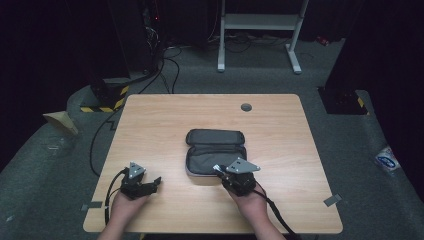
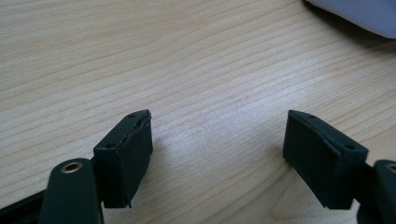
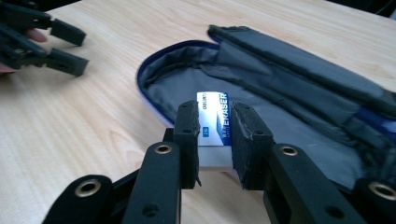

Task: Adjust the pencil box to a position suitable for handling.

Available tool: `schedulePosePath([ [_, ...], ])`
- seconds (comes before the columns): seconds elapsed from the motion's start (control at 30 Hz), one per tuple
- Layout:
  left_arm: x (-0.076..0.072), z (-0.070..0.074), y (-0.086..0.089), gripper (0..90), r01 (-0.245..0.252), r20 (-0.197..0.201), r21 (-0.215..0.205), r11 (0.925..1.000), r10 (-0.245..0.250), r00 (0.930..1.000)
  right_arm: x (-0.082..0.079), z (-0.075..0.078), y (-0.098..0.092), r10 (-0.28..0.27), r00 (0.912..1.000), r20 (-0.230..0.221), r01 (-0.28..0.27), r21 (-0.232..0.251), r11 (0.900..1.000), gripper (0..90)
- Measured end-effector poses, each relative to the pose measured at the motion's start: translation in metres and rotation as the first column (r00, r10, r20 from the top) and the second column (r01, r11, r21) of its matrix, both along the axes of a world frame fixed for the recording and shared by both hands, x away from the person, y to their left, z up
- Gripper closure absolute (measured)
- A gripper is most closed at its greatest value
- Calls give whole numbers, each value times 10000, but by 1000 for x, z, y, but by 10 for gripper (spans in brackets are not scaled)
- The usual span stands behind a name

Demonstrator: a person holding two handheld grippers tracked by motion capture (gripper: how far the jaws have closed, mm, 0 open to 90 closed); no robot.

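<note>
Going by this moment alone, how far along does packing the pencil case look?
Done: the pencil case lies unzipped and open on the table.

In hand: the right gripper is clamped on an eraser at the case's near edge.

Left, probably: dropping the eraser inside and closing the case. The left gripper is open over bare wood.

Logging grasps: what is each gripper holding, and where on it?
Right gripper clamps an eraser across its sides, near one end. Left gripper holds nothing.
</note>
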State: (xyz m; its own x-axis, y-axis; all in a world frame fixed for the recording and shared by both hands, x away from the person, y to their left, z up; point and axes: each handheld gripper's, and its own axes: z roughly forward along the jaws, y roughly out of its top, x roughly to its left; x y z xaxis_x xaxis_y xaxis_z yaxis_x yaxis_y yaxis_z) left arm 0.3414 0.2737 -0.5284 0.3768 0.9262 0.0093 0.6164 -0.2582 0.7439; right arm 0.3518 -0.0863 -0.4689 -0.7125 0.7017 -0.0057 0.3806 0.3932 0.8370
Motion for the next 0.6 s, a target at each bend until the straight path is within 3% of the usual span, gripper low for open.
schedulePosePath([
  [0.6, 0, 0, 0, 242, 24, 2, -4, 10000, -24, 10000, 34, -1, -20, -1190, 9929, -7, 1188, -493, 9917, 727],
])
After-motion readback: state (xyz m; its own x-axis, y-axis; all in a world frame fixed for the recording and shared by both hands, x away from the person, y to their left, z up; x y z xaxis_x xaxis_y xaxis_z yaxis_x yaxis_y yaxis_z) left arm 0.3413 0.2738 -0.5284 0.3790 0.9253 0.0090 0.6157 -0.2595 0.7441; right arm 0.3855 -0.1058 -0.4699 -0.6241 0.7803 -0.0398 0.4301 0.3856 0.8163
